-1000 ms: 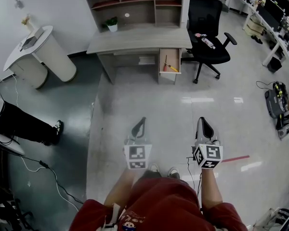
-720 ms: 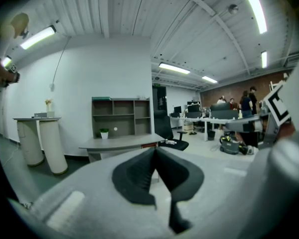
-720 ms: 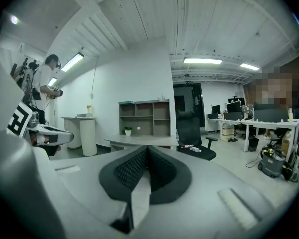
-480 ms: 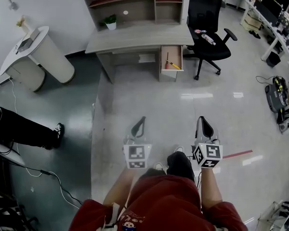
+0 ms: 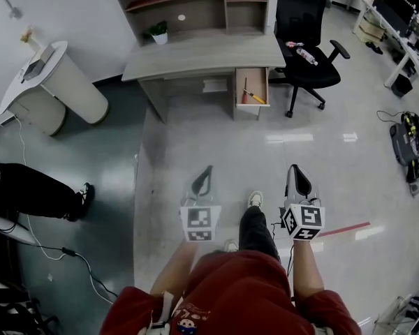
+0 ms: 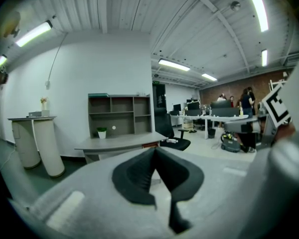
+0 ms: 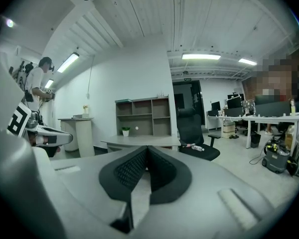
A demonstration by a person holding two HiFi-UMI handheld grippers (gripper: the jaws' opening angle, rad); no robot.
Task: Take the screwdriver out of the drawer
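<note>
While the left tongs [image 5: 204, 175] and right tongs [image 5: 297, 180] are pressed together and empty, the screwdriver [image 5: 254, 98] lies slanted in the open drawer [image 5: 252, 111] at the counter's [image 5: 195, 53] right end, well ahead, neither clearly nearer.

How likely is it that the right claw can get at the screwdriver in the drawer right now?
Probably not yet. The right claw, shut, is far from the open drawer where the screwdriver lies uncovered; bare floor lies between, with nothing blocking the way.
</note>
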